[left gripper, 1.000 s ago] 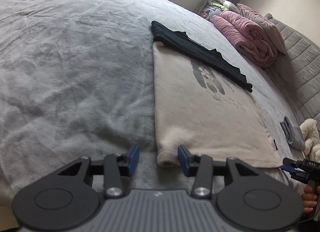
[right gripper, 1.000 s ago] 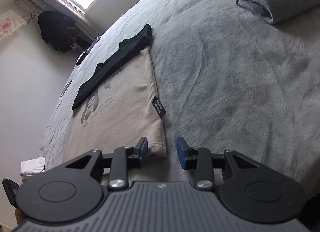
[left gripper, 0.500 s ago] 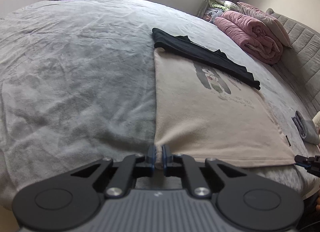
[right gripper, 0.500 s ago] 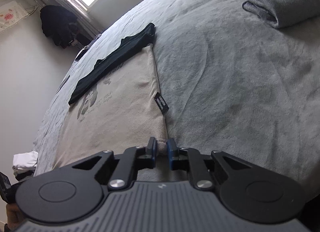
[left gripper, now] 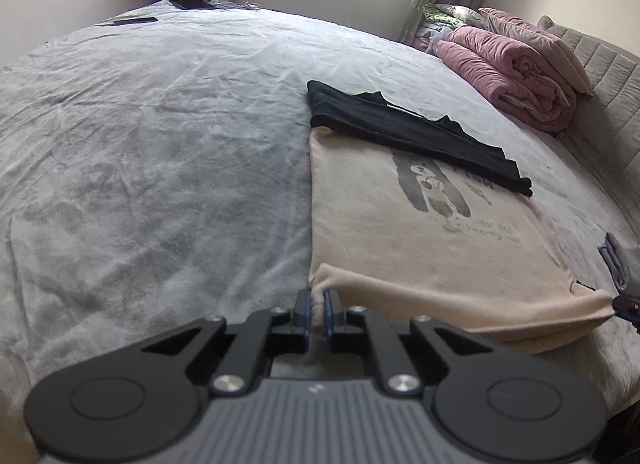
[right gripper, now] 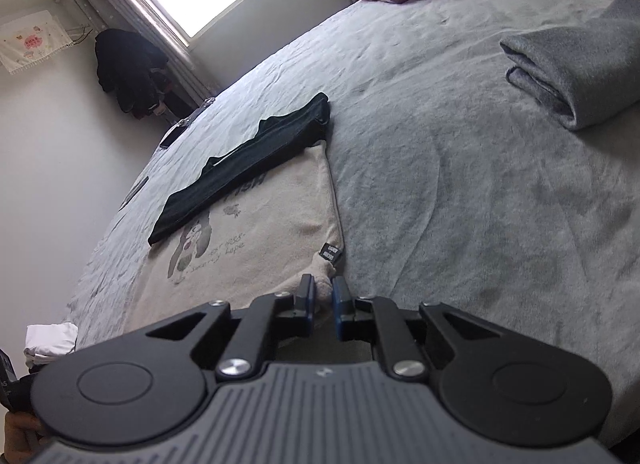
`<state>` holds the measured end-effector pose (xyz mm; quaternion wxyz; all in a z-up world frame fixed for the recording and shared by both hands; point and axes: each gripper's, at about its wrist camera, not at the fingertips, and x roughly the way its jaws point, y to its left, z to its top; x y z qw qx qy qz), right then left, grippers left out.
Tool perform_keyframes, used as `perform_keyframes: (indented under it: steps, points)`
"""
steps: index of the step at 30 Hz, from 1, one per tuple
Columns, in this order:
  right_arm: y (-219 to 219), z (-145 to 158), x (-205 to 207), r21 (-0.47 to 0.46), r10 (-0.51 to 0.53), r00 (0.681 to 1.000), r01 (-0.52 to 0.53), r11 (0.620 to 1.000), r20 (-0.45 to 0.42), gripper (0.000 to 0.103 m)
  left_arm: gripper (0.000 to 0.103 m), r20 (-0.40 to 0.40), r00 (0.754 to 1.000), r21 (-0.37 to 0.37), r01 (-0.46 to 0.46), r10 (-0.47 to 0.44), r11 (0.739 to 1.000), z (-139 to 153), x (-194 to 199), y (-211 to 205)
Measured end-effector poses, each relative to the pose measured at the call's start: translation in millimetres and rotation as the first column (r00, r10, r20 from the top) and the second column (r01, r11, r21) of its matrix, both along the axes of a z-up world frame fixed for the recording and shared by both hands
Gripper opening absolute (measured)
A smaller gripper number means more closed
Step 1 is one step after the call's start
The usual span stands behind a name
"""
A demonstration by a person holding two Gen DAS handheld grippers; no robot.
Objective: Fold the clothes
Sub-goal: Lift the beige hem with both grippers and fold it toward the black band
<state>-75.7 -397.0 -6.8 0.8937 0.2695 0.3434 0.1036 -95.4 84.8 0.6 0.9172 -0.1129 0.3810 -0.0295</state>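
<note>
Here: one beige sweatshirt [left gripper: 420, 224], partly folded into a long rectangle, lying flat on the grey bedspread [left gripper: 160, 144]. In the left wrist view its long axis runs from the bottom centre of the frame up toward the middle, with the printed figure and lettering facing up. Black sleeves [left gripper: 412, 132] are folded across its far end, slanting from centre to right.

Left gripper [left gripper: 316, 312], bottom centre: jaws closed tight on the near left corner of the hem, which is raised off the bedspread.

Right gripper [right gripper: 322, 296], bottom centre of the right wrist view: jaws closed on the other near corner, just below the small black label [right gripper: 331, 253]. The hem between the two corners sags in a lifted fold.

Other items: a folded grey garment [right gripper: 580, 68], upper right in the right wrist view, well apart from the sweatshirt; a rolled pink quilt [left gripper: 516, 80], upper right in the left wrist view. No containers in view.
</note>
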Motion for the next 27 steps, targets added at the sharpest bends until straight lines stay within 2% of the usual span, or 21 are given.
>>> perform_keyframes:
  steps: [14, 17, 22, 27]
  points:
    - [8, 28, 44, -0.017, 0.003, 0.998, -0.002, 1.0, 0.061, 0.012, 0.007, 0.045, 0.999, 0.019, -0.011, 0.01, 1.0, 29, 37, -5]
    - [9, 28, 55, -0.028, -0.003, 0.999, 0.004, 1.0, 0.054, 0.012, 0.007, 0.042, 0.999, 0.042, -0.008, 0.006, 0.999, 31, 49, -8]
    - [15, 29, 77, -0.068, -0.004, 0.999, 0.007, 0.998, 0.038, 0.012, 0.007, 0.012, 1.0, 0.045, -0.004, 0.004, 0.999, 32, 78, -12]
    - [19, 27, 103, -0.108, -0.001, 1.0, 0.002, 0.994, 0.017, 0.012, 0.007, -0.056, 0.998, 0.018, -0.018, 0.019, 1.0, 23, 106, -6]
